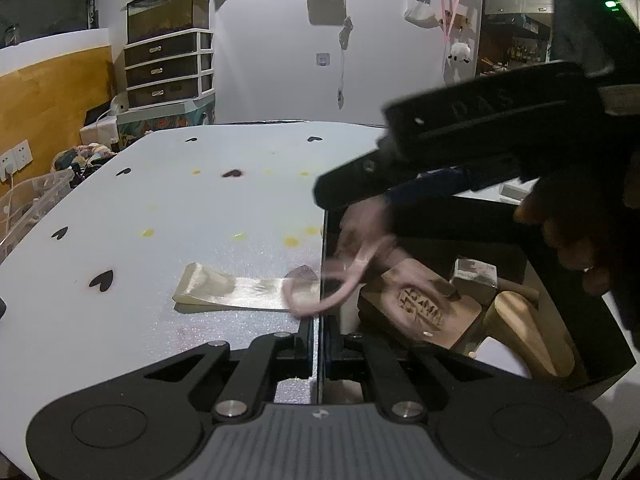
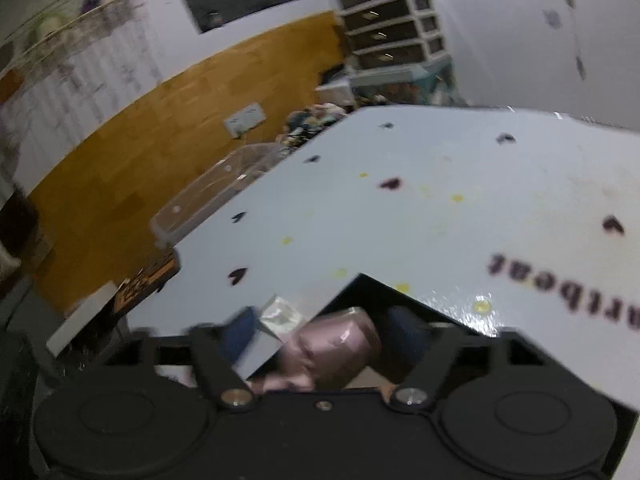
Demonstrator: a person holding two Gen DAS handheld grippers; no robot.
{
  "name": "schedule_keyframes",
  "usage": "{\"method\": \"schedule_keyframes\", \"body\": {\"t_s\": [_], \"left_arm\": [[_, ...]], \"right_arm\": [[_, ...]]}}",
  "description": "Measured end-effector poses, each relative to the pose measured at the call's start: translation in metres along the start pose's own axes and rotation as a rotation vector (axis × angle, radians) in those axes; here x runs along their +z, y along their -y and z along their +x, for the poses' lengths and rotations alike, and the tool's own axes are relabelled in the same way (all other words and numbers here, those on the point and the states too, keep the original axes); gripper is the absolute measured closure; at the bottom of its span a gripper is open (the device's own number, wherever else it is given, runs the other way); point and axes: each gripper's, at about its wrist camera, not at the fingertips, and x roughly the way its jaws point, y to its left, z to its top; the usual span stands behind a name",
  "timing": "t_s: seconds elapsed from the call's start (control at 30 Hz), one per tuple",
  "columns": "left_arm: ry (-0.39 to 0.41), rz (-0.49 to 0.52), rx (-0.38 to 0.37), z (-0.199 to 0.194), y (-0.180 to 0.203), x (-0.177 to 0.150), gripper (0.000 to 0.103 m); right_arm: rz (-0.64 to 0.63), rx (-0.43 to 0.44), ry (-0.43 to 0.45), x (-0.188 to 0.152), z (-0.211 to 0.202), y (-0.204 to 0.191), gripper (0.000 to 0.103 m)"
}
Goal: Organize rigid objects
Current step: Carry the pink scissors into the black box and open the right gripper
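Observation:
My left gripper (image 1: 320,332) is shut on the thin left wall (image 1: 323,280) of a black box on the white table. Inside the box lie a carved wooden block (image 1: 420,308), a small grey packet (image 1: 476,276) and a wooden roller (image 1: 528,332). My right gripper (image 1: 344,196) reaches in from the right above the box and holds a blurred pink, handle-shaped thing (image 1: 352,272) over the box's left edge. In the right wrist view the pink thing (image 2: 332,344) sits between its fingers above the box opening (image 2: 400,320). A flat silvery packet (image 1: 240,292) lies on the table left of the box.
The white table (image 1: 180,208) has black heart marks and yellow spots. A clear plastic bin (image 1: 28,204) stands off its left edge. A drawer unit (image 1: 168,68) stands by the back wall. A wooden wall panel (image 2: 160,128) runs at the left.

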Motion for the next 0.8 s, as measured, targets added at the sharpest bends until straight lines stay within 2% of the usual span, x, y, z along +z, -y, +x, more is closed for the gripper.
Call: {"method": "schedule_keyframes", "body": {"t_s": [0.6,0.8], "left_arm": [[-0.004,-0.011,-0.004,0.004,-0.001,-0.003,0.099],[-0.003,-0.014,0.002,0.004,0.001,-0.003,0.1]], "right_arm": [[-0.024,-0.086,-0.005,-0.018,-0.037,0.01,0.019],[-0.071,-0.109,0.016,-0.023,-0.056,0.004,0.013]]}}
